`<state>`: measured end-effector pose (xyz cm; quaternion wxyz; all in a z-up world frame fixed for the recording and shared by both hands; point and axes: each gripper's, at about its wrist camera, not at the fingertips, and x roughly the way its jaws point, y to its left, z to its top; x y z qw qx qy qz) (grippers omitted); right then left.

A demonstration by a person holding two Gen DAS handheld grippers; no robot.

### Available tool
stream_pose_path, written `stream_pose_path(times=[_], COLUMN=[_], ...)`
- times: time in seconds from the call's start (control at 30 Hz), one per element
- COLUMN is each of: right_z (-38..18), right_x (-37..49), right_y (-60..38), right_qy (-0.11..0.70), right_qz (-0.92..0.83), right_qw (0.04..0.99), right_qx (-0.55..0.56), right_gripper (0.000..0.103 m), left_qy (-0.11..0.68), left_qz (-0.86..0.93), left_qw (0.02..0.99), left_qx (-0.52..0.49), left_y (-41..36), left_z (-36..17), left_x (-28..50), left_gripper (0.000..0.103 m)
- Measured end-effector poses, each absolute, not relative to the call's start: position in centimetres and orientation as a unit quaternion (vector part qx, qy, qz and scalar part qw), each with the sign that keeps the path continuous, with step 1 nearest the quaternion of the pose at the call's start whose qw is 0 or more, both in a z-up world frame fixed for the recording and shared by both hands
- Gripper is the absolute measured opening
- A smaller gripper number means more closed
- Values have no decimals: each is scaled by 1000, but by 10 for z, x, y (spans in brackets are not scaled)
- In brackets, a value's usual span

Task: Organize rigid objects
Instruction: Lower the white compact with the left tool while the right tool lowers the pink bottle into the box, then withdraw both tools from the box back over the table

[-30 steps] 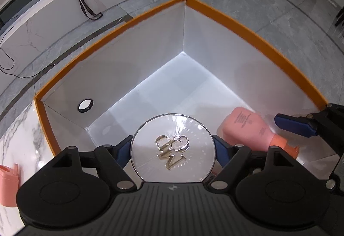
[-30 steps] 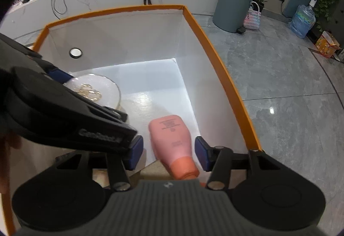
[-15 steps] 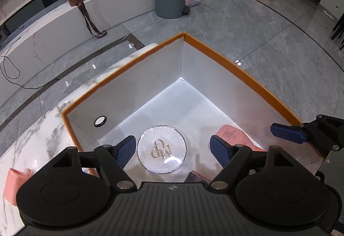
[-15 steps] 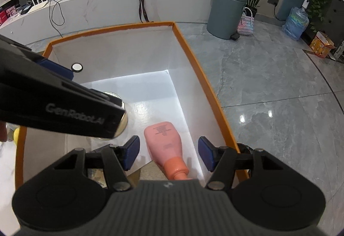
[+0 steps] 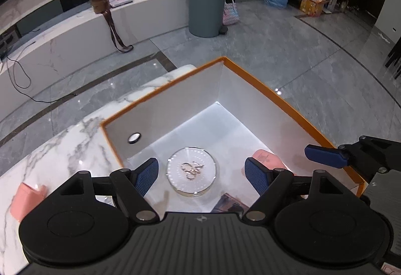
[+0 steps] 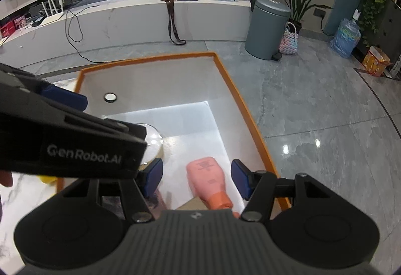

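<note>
Black ribbed plastic along the bottom of both frames, with blue pads spread wide on the left hand-held gripper (image 5: 201, 176) and the right hand-held gripper (image 6: 196, 176) alike; nothing pinched by either, both hovering above the box, likely because each item already lies where wanted.

Just beyond the left pads, at lower centre of the left view: a round clear-lidded compact (image 5: 191, 174) with a metal monogram on top, lying flat on the white floor of the orange-rimmed box (image 5: 270, 92). Flat placement probably chosen for stability. To its right, partly hidden behind the blue pad, a pink bottle (image 6: 206, 173), clearer in the right view, on its side with the orange cap pointing toward the camera, near the right wall but apart from the compact. Lengthwise along the wall, seemingly to save floor space.

At lower left of the left view, outside the box on the marble desk (image 5: 65, 149), a pink object (image 5: 26, 197), blurred and seemingly not yet sorted. Possibly the next candidate.

Farther off, upper centre: a grey bin (image 5: 206, 8) on the tiled floor.
</note>
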<state>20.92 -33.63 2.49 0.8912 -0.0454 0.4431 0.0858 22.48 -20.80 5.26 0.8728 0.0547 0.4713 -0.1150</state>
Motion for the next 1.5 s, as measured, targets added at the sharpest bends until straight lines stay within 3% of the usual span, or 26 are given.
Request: stream_pose_path(times=[0.8,1.17,1.5], right_z=[55,51,33], right_x=[178,154,147], right_y=[-244,-202,-179], right_qy=[404,393,396], right_qz=[155,197,208], right_qw=[899,892,887], right_qx=[-66,-102,-116], right_gripper=[60,60,60], left_qy=[429,453,427], left_qz=[-20,-7,-10], left_qw=[902,891,904], left_qx=[-48,-24,-24], left_y=[-59,-11,15], left_z=[69,24,-3], left_x=[152,97,63], left_gripper=[92,93,92])
